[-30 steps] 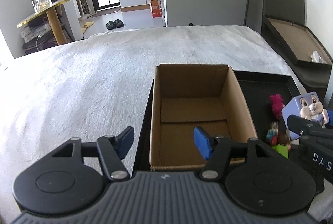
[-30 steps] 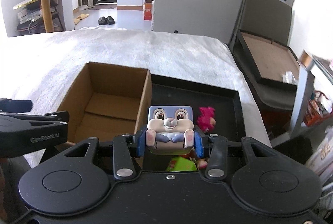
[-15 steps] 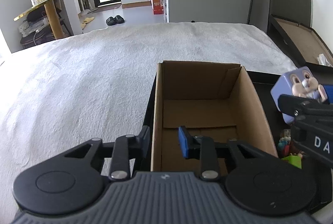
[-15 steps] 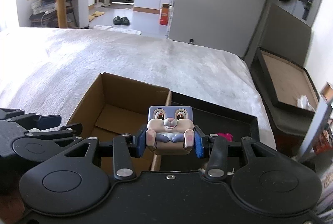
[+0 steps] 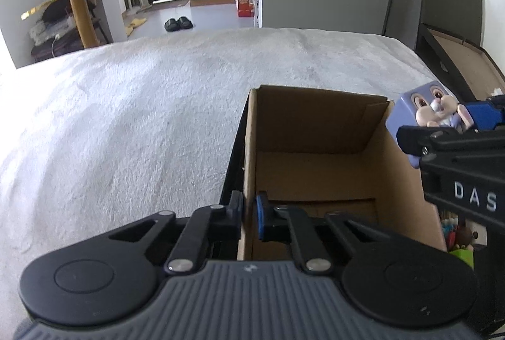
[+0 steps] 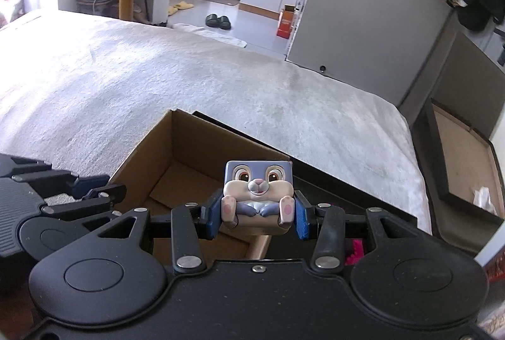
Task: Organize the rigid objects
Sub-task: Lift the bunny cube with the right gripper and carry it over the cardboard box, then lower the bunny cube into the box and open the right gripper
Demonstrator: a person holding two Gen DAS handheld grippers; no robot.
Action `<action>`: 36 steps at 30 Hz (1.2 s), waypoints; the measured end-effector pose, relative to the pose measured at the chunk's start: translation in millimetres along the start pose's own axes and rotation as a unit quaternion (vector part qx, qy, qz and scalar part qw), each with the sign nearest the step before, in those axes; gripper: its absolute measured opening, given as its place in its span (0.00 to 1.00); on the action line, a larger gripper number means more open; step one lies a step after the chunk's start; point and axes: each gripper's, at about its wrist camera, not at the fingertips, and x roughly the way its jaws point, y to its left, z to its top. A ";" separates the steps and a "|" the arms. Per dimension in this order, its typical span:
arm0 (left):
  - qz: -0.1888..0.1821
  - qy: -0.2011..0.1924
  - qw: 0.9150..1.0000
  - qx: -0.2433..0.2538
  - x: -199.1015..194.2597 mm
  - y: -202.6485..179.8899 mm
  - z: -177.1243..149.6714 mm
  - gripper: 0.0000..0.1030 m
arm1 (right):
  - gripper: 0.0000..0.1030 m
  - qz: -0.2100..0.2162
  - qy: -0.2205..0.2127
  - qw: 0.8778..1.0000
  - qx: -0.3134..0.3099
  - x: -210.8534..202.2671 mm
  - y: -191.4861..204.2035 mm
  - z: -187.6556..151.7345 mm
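Status: transfer in progress, first item not yet placed.

L gripper (image 5: 249,215): jaws have just been closing and now pinch the near left wall of the cardboard box (image 5: 315,157), one pad outside, one inside. Judged purpose: steady the box while the other hand loads it.

R gripper (image 6: 257,215): jaws part-spread, pads pressed on both sides of the bunny cube toy (image 6: 257,191). Toy is off any surface, upright, face toward the R wrist cam. In the L wrist view the same toy (image 5: 423,112) sits above the box's right wall, near its far right corner.

Box: interior looks bare in both views; no items inside as far as visible. It stands in a black tray (image 6: 347,191) on a white bedspread (image 5: 126,119).

Remaining: toy must clear the right wall and be set down inside the box. More small toys (image 5: 454,232) lie in the tray to the right of the box, incl. a pink one (image 6: 355,251); count unclear, partly hidden. Judged progress: early, most work left.
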 end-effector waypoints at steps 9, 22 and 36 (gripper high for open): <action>-0.016 0.003 0.999 -0.028 4.2 10.1 0.3 0.07 | 0.42 0.022 -0.003 0.999 -0.041 18.1 16.5 16.2; -0.033 0.005 0.998 -0.051 5.4 17.4 0.8 0.07 | 0.56 0.049 -0.017 0.997 -0.053 27.7 28.8 38.2; -0.010 0.004 1.000 -0.015 -2.4 6.0 3.1 0.07 | 0.58 0.036 0.015 0.998 -0.044 10.1 11.3 18.0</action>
